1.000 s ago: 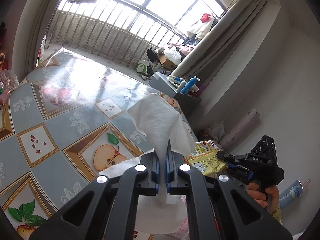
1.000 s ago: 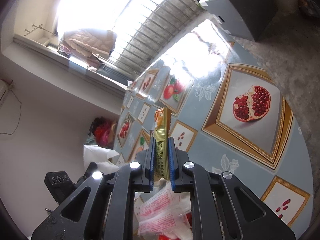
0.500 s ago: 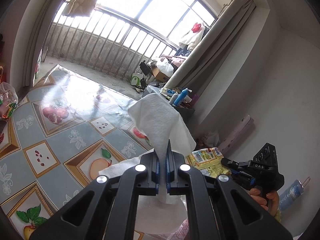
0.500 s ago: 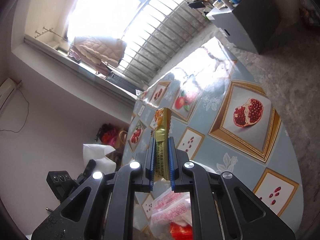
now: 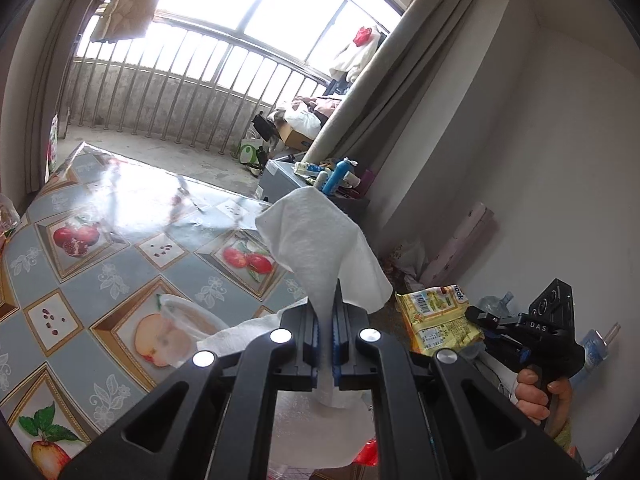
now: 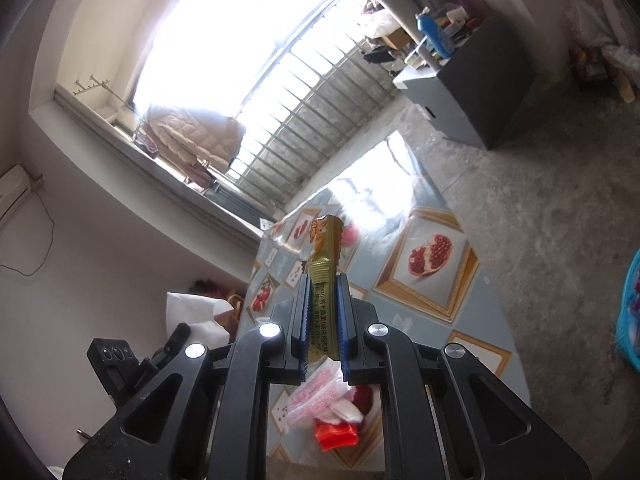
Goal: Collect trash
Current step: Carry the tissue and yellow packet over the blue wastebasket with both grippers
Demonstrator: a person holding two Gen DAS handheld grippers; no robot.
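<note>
- White tissue (image 5: 320,248) pinched in shut jaws of left gripper (image 5: 327,322), raised above bench (image 5: 80,280).
- Yellow wrapper (image 6: 325,248) clamped upright in right gripper (image 6: 323,308); grip looks firm.
- Carry both level to a bin; none clearly visible.
- Red-and-pink litter (image 6: 328,412) remains on bench.

white tissue (image 5: 320,248): crumpled, clamped upright, top flaring wide, tail hanging below | yellow-gold snack wrapper (image 6: 325,252): flattened, pinched edge-on, standing up, printed text on its side | pink-and-white wrapper (image 6: 316,394): lying on the fruit-print table, touching a red wrapper (image 6: 335,434) just beside it
</note>
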